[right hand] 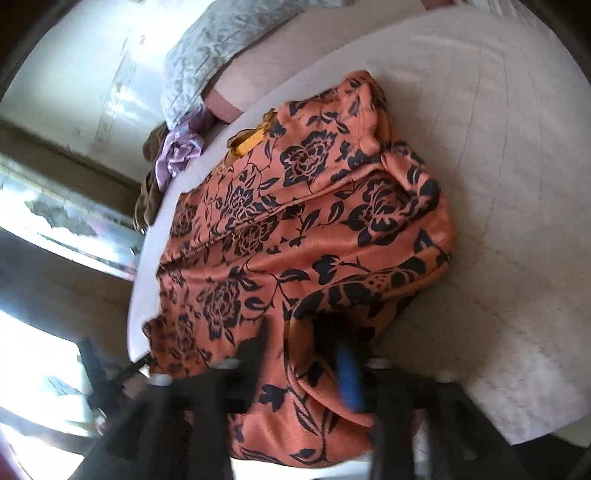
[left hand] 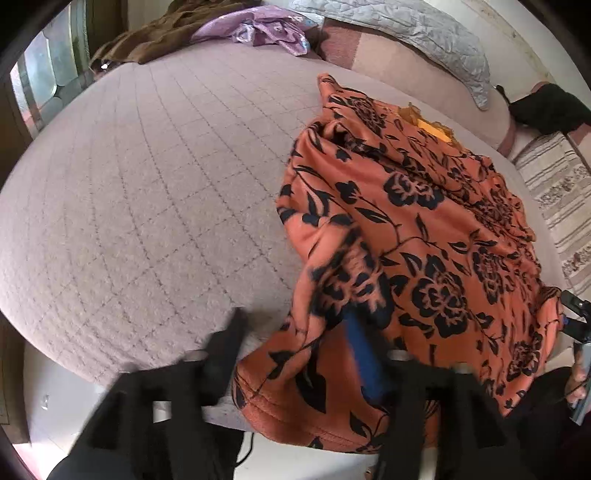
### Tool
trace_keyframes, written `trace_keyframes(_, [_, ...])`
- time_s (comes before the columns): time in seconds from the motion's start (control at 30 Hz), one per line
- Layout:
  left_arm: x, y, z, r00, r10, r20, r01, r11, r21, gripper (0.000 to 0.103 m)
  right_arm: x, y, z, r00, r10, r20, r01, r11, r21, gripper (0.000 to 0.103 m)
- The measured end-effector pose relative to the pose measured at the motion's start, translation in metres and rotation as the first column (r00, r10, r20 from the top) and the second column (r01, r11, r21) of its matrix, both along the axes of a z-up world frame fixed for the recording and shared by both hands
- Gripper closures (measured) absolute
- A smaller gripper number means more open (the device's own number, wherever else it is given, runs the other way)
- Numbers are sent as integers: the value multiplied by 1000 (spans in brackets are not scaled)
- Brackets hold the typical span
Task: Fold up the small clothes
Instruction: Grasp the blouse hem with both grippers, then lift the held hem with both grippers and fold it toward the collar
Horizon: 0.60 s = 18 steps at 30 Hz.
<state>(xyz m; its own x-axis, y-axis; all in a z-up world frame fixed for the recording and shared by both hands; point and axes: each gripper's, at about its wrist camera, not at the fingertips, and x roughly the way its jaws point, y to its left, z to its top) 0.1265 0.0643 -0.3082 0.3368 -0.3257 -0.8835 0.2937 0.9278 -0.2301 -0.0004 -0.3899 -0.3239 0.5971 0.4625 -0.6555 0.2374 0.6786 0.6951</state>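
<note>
Left wrist view: the left hand-held gripper (left hand: 295,350) points steeply down at the near edge of the bed (left hand: 147,184). Its jaws stand apart, released. The left finger hangs over the bare quilted cover; the right finger, with its blue pad (left hand: 364,354), lies under a loose flap of the orange floral garment (left hand: 424,240), and nothing is pinched between them. The garment lies bunched on the right half of the bed, its hem hanging over the near edge. At the far right edge the other gripper (left hand: 578,332) shows in part, just beside the cloth. Far off lie a purple cloth (left hand: 258,31), a brown cloth (left hand: 166,37) and a grey quilted pillow (left hand: 406,33).

Right wrist view: the right hand-held gripper (right hand: 306,354) also tilts down, jaws wide and released. A fold of the garment (right hand: 314,206) sits between its fingers, over the blue pad (right hand: 349,376), but the pads do not press it. The cloth covers the middle of the bed (right hand: 498,184), whose bare cover lies to the right. The pillow (right hand: 207,48) and purple cloth (right hand: 181,147) lie far left.
</note>
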Motion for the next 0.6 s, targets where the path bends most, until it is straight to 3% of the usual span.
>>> trace_keyframes(0.03, [-2, 1, -2, 1000, -10, -10, 10, 1000, -6, 39, -2, 1, 3, 1000, 8, 8, -8, 1000, -25, 12])
trace_keyframes(0.1, [-9, -2, -2, 999, -38, -4, 38, 999, 2, 39, -5, 1, 6, 999, 26, 26, -24, 998, -66, 12])
trace_keyframes(0.23, [-22, -8, -1, 995, -102, -12, 102, 995, -9, 41, -1, 11, -9, 988, 152, -40, -154, 987, -54, 15])
trace_keyframes(0.3, [-25, -10, -1, 994, -112, -14, 111, 994, -14, 45, -7, 22, -11, 976, 210, -50, -213, 974, -74, 28])
trace_keyframes(0.33, [-26, -9, 1, 994, -111, -14, 111, 994, -22, 45, -9, 27, -10, 972, 231, -49, -235, 969, -82, 41])
trace_keyframes(0.43, [-33, -1, 10, 992, -123, -5, 122, 990, -73, 41, -15, 38, -12, 960, 270, -70, -277, 955, -110, 64])
trace_keyframes(0.6, [-37, -6, 12, 987, -159, -25, 158, 987, -31, 36, -25, 44, -15, 951, 289, -106, -300, 947, -116, 66])
